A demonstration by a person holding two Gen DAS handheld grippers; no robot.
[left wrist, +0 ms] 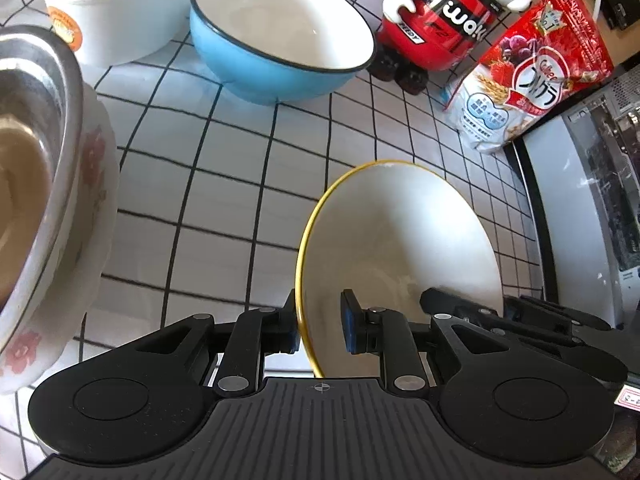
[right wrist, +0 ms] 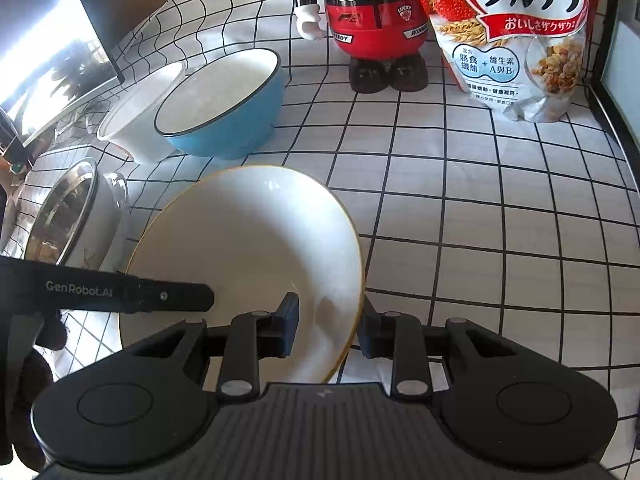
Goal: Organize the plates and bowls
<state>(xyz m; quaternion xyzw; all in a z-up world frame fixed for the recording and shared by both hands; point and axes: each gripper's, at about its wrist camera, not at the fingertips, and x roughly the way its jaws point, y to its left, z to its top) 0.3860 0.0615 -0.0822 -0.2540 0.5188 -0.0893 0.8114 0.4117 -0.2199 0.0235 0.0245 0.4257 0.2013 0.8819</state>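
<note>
Grippers on both sides have hold of one gold-rimmed white plate (right wrist: pixel 248 248), lifted off the grid-patterned tablecloth (right wrist: pixel 480 208) and tilted. The left gripper (left wrist: pixel 319 322) has its blue pads on either side of the plate's rim at that view's 6 o'clock, clamped on it. The right gripper (right wrist: pixel 329 326) pinches the opposite edge the same way, one finger inside the dish and one outside. From the plate in the right wrist view, a blue bowl (right wrist: pixel 224 108) with a white inside sits at 11 o'clock, touching or just beside a white bowl (right wrist: pixel 140 108). A steel bowl (right wrist: pixel 60 212) rests in a flowered dish (left wrist: pixel 92 200) at 9 o'clock. A red figurine (right wrist: pixel 372 20) and a cereal bag (right wrist: pixel 520 36) stand around 1 o'clock.
</note>
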